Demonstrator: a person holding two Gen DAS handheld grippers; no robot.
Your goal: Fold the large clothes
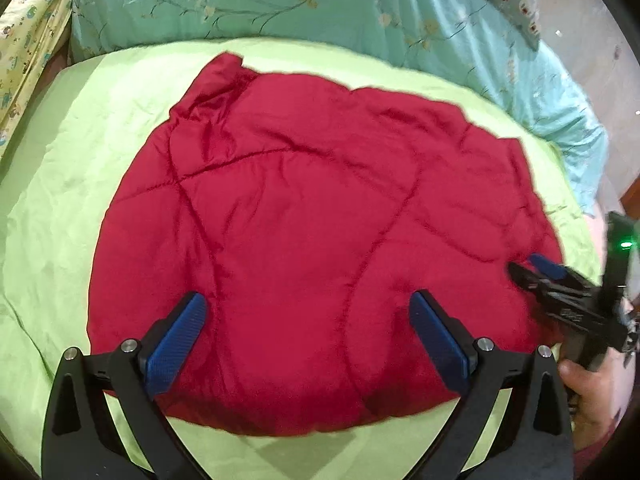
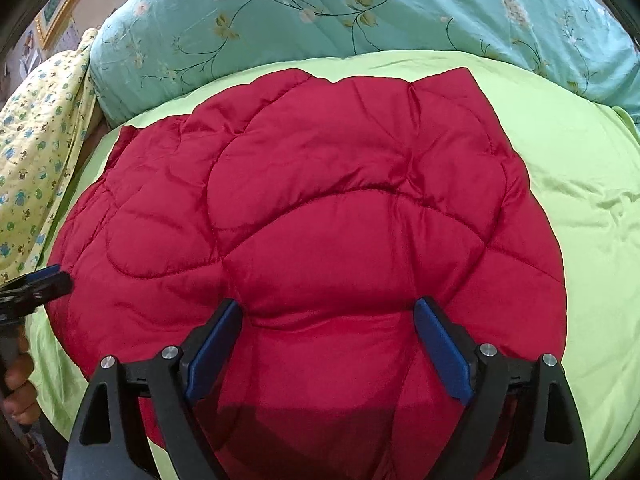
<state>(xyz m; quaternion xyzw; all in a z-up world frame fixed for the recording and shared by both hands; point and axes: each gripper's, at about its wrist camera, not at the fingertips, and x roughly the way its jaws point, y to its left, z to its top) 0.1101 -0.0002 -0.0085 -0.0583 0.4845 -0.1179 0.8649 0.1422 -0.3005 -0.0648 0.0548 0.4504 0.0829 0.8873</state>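
A red quilted puffer jacket [image 2: 320,208] lies spread on the lime-green sheet [image 2: 580,200] of a bed, already gathered into a compact, roughly rounded bundle, with a teal floral duvet [image 2: 320,12] heaped beyond it. It looks light and very soft, its padding puffing up between the stitched seams, so it will likely spring back after each fold. The shiny shell looks slippery. A pinch taken deep over a hem or a stitched edge should hold better than one on a smooth puffed panel.

The right tool [image 2: 328,344] hovers over the near edge of the jacket, its jaws wide apart and gripping nothing. The left tool [image 1: 308,332] does likewise, spread wide over the jacket's near side with nothing held.

No brand, label or readable writing shows on the jacket or bedding.
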